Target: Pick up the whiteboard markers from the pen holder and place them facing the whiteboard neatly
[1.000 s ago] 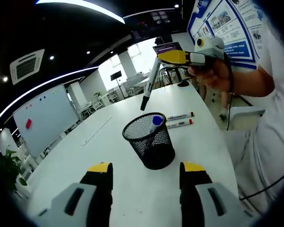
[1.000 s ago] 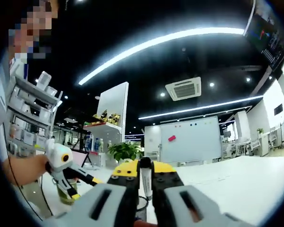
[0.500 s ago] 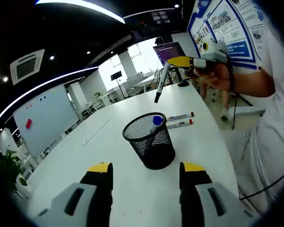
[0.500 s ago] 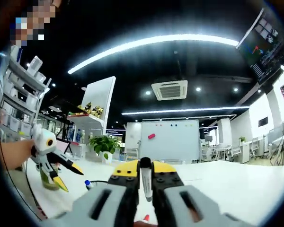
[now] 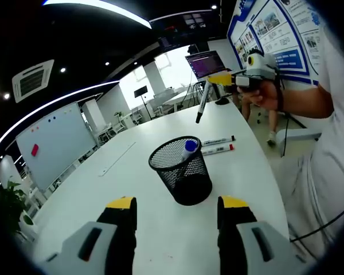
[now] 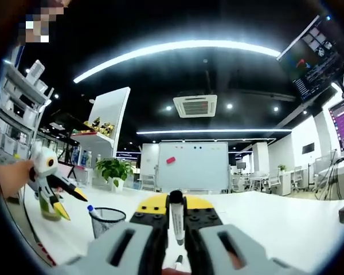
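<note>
Above the white table (image 5: 160,223), the right hand-held gripper (image 5: 217,78) clenched a black-capped marker (image 5: 201,104); the left hand-held gripper (image 5: 176,213) stood released before the mesh pen holder (image 5: 182,170), where a blue-capped marker (image 5: 188,148) remained.

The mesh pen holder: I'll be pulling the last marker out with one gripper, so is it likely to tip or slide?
The pen holder is open wire mesh, so probably light. It stands free on a smooth white table, so it may slide. The blue-capped marker leans on its rim; a sideways pull could tip it, a straight lift looks safer.
</note>
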{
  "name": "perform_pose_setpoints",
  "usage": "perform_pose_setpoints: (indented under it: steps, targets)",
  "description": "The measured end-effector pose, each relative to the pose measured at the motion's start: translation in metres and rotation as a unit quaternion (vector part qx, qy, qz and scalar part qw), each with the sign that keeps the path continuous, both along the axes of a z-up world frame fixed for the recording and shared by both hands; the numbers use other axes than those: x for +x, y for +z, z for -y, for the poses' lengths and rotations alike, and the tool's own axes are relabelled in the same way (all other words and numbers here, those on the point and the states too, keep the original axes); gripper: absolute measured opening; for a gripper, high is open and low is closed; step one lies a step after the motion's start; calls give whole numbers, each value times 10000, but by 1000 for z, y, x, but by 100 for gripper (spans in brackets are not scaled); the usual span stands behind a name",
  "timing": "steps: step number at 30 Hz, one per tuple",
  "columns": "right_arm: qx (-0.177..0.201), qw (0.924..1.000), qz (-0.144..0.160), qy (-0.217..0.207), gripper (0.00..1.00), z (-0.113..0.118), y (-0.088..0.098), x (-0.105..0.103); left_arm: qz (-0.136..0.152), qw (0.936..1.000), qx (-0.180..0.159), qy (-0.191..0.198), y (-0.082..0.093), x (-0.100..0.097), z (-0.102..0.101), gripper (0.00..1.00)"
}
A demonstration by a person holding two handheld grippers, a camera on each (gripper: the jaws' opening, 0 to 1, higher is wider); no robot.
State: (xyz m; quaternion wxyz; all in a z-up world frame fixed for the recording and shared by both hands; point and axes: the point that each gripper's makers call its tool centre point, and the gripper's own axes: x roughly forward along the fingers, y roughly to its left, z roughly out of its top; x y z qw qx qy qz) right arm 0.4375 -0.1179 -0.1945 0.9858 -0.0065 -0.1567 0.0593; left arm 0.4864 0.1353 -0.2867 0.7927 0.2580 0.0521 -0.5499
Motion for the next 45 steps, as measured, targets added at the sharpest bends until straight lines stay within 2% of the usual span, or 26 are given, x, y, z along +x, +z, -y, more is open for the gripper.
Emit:
perform_pose_setpoints:
  steps: [5, 11, 23, 28, 45]
  targets:
    - [79, 9999, -66, -66, 9, 7, -6, 0, -1, 10000, 6, -3, 0, 0, 0, 58]
    - [-52, 9998, -112, -185, 9, 11, -9, -1, 1, 10000, 11, 1, 0, 0, 0, 58]
    - [11, 9992, -285, -292, 9, 22, -24, -1, 8, 10000, 12, 8, 0, 0, 0, 58]
    - [150, 9985, -408, -325, 9, 28, -34, 0, 8, 10000, 13, 8, 0, 0, 0, 58]
    - [98, 9968, -663, -426, 9, 30, -56, 3, 13, 10000, 18, 9, 0, 1, 0, 58]
